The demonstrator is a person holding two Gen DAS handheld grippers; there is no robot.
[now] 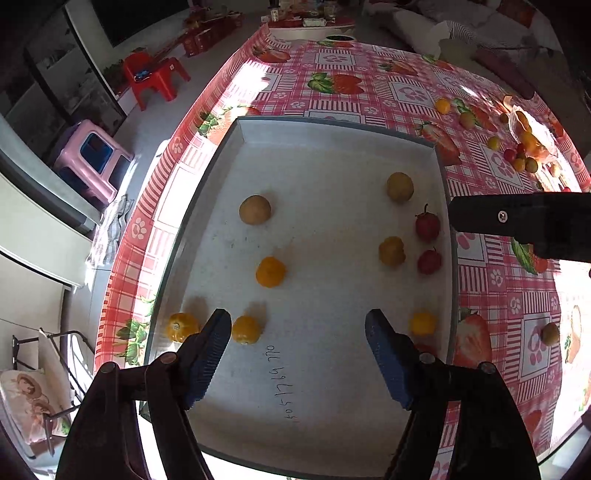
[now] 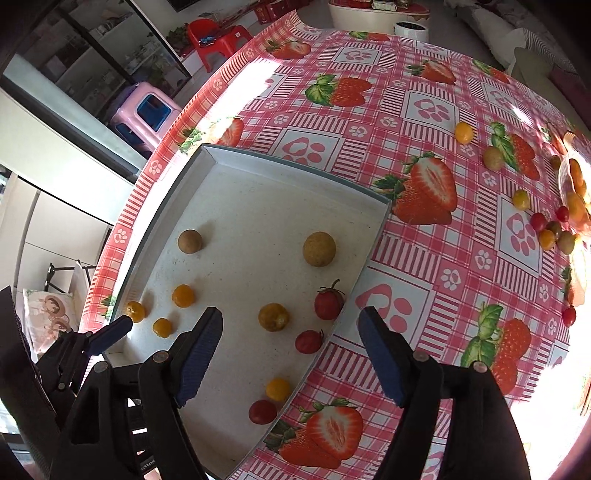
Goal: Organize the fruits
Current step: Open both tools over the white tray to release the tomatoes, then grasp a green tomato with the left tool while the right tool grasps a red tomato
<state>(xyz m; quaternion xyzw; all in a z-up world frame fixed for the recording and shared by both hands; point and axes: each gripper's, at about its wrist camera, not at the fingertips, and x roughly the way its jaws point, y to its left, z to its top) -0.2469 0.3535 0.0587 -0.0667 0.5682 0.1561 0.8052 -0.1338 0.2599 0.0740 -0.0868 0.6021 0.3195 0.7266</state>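
Note:
A white tray [image 1: 332,155] sits on a strawberry-print tablecloth and holds several small fruits: brown round ones [image 1: 255,209], orange ones [image 1: 270,272] and red cherry tomatoes [image 1: 427,226]. My left gripper [image 1: 297,350] is open and empty, low over the tray's near end. My right gripper [image 2: 290,350] is open and empty above the tray's right rim [image 2: 369,254], near a red tomato [image 2: 308,341]. It shows as a black bar [image 1: 517,218] in the left wrist view. More loose fruits [image 2: 546,229] lie at the table's far right.
A clear bag of fruit [image 2: 574,199] lies at the table's far right edge. A red chair [image 2: 218,37] and a pink stool [image 2: 147,107] stand on the floor left of the table. A white tub [image 2: 369,14] stands beyond the table's far end.

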